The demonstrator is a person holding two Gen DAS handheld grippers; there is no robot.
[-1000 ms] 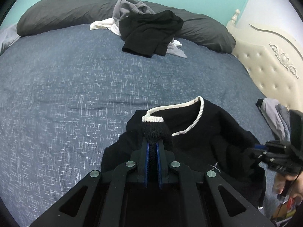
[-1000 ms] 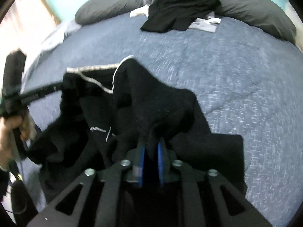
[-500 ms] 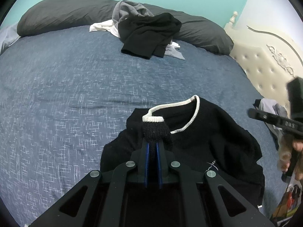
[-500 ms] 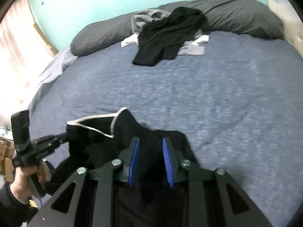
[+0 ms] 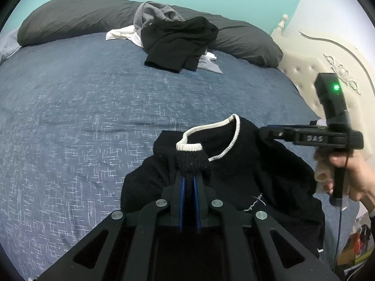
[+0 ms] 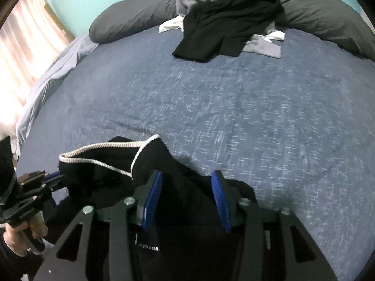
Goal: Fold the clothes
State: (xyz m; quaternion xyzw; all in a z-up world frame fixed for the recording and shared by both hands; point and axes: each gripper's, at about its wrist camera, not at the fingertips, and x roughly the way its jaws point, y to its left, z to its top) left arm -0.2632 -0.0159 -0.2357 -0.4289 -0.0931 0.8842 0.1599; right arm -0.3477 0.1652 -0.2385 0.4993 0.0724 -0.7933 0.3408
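Left gripper (image 5: 188,182): jaws pinched nearly together on a wad of black knit at the collar edge of the black sweater (image 5: 246,171). The white-ribbed neckline stands up just past the fingertips.

Sweater lies bunched at the near edge of the blue bedspread (image 5: 93,107), collar toward the pillows, body rumpled and hanging off toward the person. Not flat, no clean fold line visible.

Right gripper (image 6: 186,196): jaws wide apart, nothing between the blue pads; it hovers over the sweater's shoulder on the far side of the collar from the left grip. In the left view its tip sits at the fabric beside the neckline.

Far side of bed: a loose heap of black, grey and white clothes (image 5: 178,42) against the dark pillows (image 5: 70,16).

Judgement: step in hand is getting a two-point hold to spread the sweater. Next move likely calls for closing the right jaws on the shoulder, matched to the left grip, then pulling taut and laying flat.
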